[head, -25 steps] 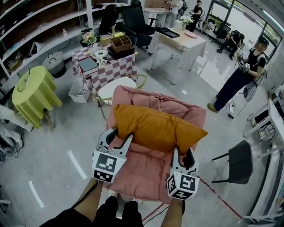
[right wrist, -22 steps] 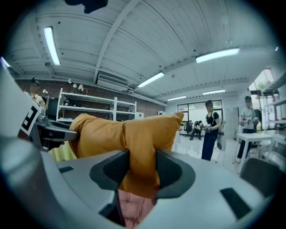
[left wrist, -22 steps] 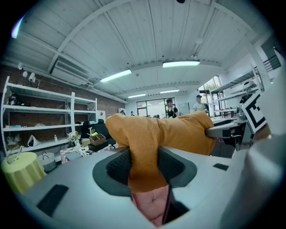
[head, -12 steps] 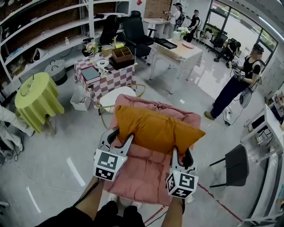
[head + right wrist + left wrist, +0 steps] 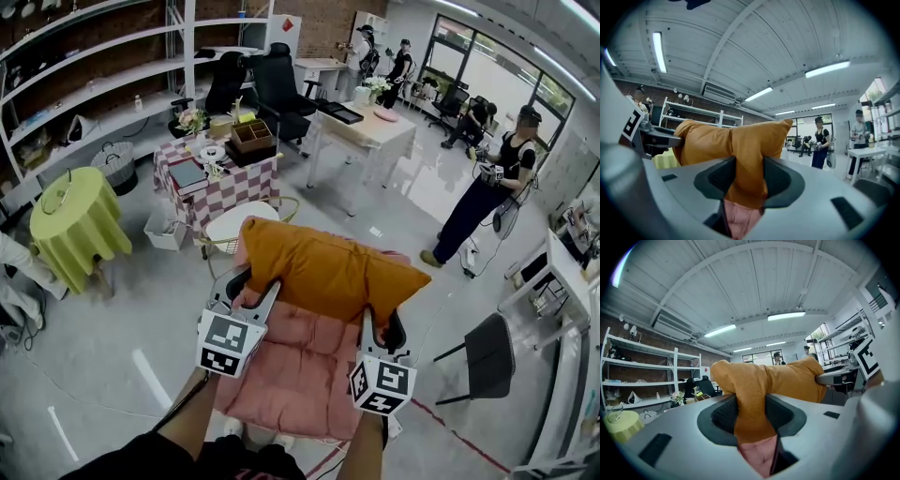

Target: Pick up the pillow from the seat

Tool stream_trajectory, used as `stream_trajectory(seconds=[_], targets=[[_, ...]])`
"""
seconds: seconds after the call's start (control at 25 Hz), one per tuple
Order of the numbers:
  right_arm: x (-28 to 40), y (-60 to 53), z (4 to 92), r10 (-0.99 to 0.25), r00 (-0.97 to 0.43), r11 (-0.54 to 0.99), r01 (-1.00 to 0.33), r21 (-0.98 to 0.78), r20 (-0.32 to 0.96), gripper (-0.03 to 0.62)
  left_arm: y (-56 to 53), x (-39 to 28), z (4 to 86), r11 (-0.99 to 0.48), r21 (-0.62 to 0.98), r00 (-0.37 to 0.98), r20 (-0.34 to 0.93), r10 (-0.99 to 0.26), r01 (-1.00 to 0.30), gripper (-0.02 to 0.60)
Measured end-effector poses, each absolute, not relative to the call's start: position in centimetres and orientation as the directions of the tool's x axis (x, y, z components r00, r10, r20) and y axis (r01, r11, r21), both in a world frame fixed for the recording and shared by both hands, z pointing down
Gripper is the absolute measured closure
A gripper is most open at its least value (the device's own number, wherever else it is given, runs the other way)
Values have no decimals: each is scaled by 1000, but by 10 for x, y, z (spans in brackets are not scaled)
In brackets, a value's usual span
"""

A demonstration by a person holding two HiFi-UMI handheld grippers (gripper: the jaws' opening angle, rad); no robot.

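Note:
The orange pillow (image 5: 323,272) hangs in the air above the pink cushioned seat (image 5: 300,361), lifted off it. My left gripper (image 5: 255,288) is shut on the pillow's near left edge, and my right gripper (image 5: 381,321) is shut on its near right edge. In the left gripper view the orange fabric (image 5: 749,408) is pinched between the dark pads, with pink seat cushion showing below. The right gripper view shows the same pinch on the pillow (image 5: 747,173), which spreads out wide beyond the jaws.
A round white side table (image 5: 239,223) stands just behind the seat. Behind that is a checkered table (image 5: 220,178) loaded with boxes and books. A yellow-green covered table (image 5: 70,220) is at left, a dark chair (image 5: 487,356) at right, a person (image 5: 483,192) beyond.
Both grippers have risen with the pillow, which has come up off the pink seat. More of the seat cushion shows beneath it now.

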State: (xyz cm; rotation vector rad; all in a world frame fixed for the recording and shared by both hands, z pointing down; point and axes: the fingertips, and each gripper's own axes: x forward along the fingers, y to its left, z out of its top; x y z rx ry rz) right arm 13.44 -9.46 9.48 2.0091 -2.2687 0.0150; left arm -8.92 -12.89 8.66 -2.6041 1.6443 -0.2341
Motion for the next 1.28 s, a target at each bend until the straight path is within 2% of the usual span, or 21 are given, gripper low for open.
stream_trajectory(seconds=[1.28], targets=[[139,-75,78,-994,-89,95,-992,83,71,404,-113,-84,74,-457,-111,451,73,-889,-883,402]])
